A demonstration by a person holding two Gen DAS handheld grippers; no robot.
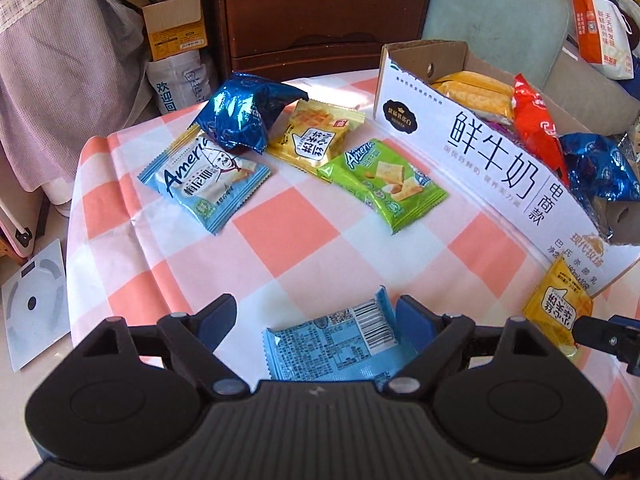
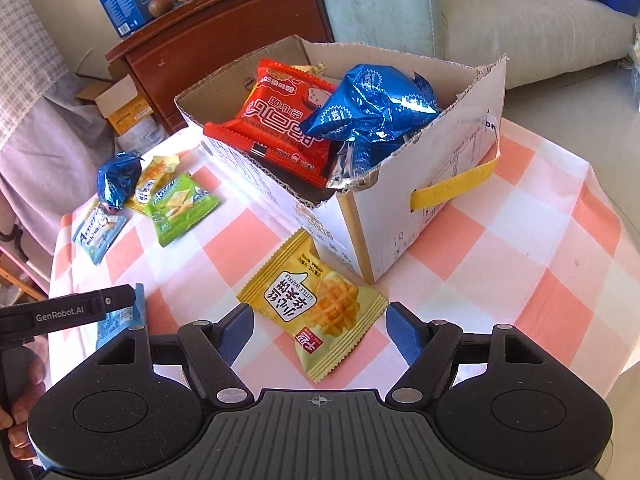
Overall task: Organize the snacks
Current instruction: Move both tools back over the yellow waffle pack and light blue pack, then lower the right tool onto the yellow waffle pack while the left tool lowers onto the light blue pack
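Two foil-wrapped items, red packet (image 2: 286,120) and blue bag (image 2: 372,108), seen piled in cardboard box (image 2: 420,196), frame centre. Left gripper (image 1: 316,320) jaws spread around light-blue packet (image 1: 332,344); right gripper (image 2: 320,324) jaws spread around yellow waffle packet (image 2: 316,308).

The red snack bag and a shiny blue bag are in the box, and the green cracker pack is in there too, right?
Not quite. The green cracker pack lies on the checked tablecloth, outside the box, as the right wrist view shows. The red snack bag and a shiny blue bag are in the box.
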